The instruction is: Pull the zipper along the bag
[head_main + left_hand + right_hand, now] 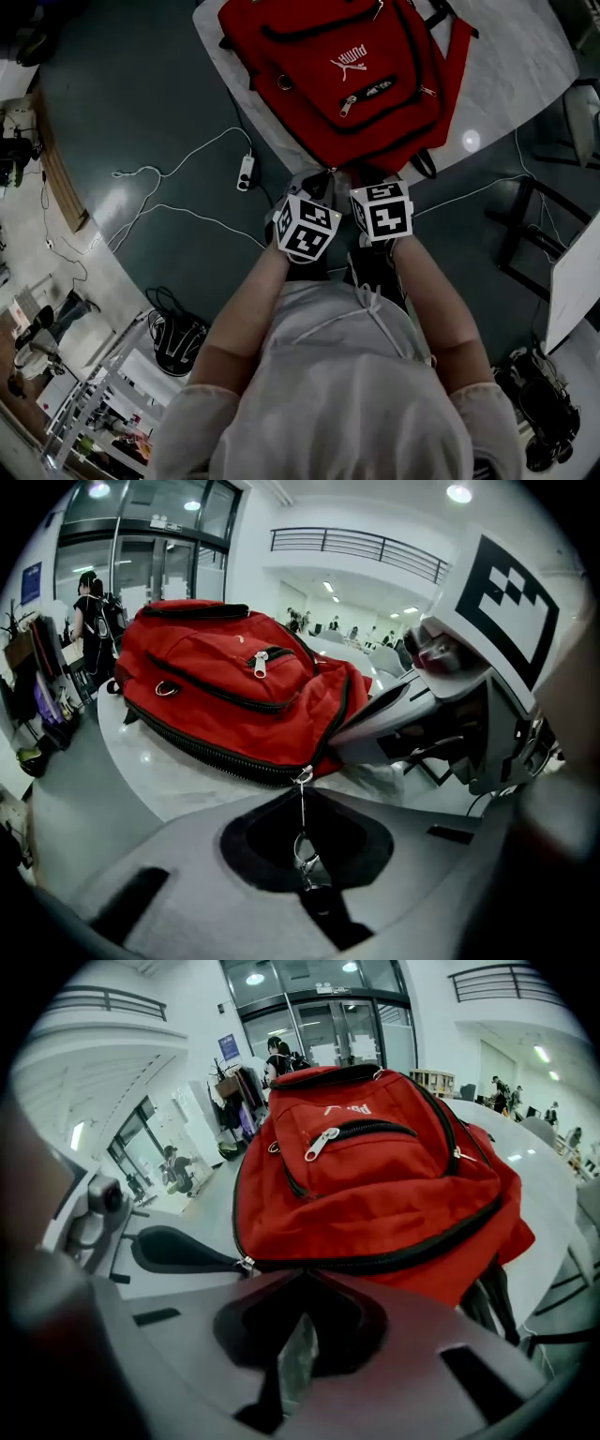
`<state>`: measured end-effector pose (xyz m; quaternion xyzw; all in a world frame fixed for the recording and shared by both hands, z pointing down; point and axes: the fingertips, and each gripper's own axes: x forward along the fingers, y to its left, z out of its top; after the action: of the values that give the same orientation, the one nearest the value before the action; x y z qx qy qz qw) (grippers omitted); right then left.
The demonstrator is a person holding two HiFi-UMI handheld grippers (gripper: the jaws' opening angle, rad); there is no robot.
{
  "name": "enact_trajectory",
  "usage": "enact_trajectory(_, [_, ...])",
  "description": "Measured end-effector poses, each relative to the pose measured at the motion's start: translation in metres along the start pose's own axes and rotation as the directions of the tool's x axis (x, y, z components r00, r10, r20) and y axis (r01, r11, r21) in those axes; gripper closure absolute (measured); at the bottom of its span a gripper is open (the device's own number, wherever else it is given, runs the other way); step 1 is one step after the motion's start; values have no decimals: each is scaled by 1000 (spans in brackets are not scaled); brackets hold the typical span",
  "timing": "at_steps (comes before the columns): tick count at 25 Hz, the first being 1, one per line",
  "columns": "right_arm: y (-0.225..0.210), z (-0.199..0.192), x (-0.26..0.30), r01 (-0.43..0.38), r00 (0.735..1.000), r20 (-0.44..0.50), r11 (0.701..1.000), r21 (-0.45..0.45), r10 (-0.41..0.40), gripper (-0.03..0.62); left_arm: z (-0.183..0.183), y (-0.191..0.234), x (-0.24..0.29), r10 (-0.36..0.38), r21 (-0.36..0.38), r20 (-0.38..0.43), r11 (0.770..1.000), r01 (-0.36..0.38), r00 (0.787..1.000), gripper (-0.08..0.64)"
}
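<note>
Dark teal floor (pixel 141 94) surrounds a pale, marble-patterned round table (pixel 525 56), and white cables (pixel 187 211) trail across it past a power strip (pixel 247 172); a dark bag (pixel 176 339) sits on the floor beside the person. On the table lies a red backpack (pixel 319 56), front side up, its base towards the person and reaching the table's near edge. Both tools meet at that near end, side by side, their marker cubes (pixel 307 227) almost touching in the head view. The left gripper (pixel 303 794) has its jaws pressed together on the metal zipper pull (pixel 306 860), which hangs as a thin link and clasp from the slider (pixel 302 776). The slider sits at the lower corner of the backpack, on the thick black zipper track (pixel 216 752) that runs round the main compartment. From the slider the track looks closed along the backpack's left side. The right gripper (pixel 300 1279) is just to the right of the slider, its tips meeting against the red fabric under the same track. Its jaws are drawn close with a pale sliver (pixel 296 1363) pinched in the seam between them; what that sliver is cannot be made out. Higher up, the front pocket's silver pull (pixel 322 1143) lies flat on its own closed zipper.
</note>
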<state>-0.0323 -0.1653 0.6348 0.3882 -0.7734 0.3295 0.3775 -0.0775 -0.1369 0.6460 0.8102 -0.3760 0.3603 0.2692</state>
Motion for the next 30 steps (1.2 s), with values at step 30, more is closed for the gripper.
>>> enact_trajectory(30, [-3,-2,11,25,957,-286,996,-84,-48,566,4,79,-19,-49,8,-18,999,49,999,537])
